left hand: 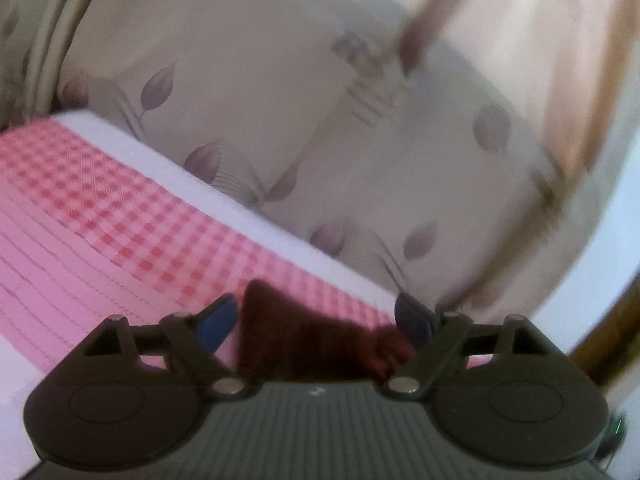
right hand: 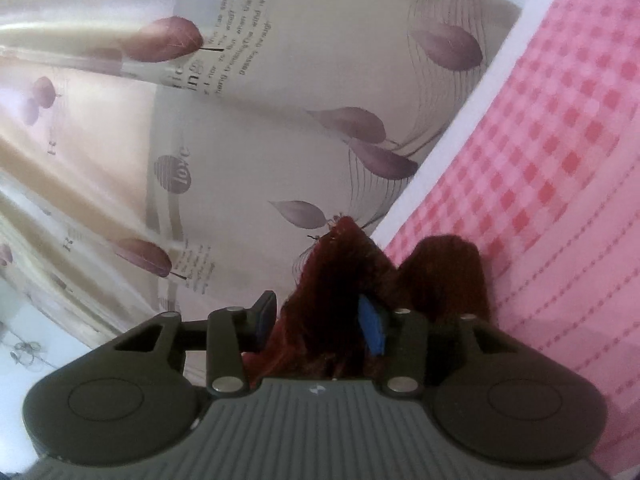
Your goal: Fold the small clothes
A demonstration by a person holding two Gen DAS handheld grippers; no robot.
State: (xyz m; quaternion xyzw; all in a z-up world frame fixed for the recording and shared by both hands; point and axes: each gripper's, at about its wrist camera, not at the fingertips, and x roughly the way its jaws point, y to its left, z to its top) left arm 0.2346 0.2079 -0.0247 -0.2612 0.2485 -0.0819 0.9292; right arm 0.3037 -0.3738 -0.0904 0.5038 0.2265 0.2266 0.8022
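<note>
Pink gingham bedding lies under both tools, with a leaf-print curtain beyond. Nearest, the left gripper tilts low over the bed, jaws spread wide around a dark red garment without pinching it. The right gripper leans sideways, jaws narrowed onto the bunched garment.

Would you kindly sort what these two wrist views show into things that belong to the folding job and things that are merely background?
Belongs to the job:
- dark red garment, bunched between the jaws
- left tongs, jaws wide apart around the garment
- right tongs, apparently closed on the garment
- pink checked cloth, the work surface

Just there:
- leaf-print curtain
- wooden furniture edge, blurred
</note>
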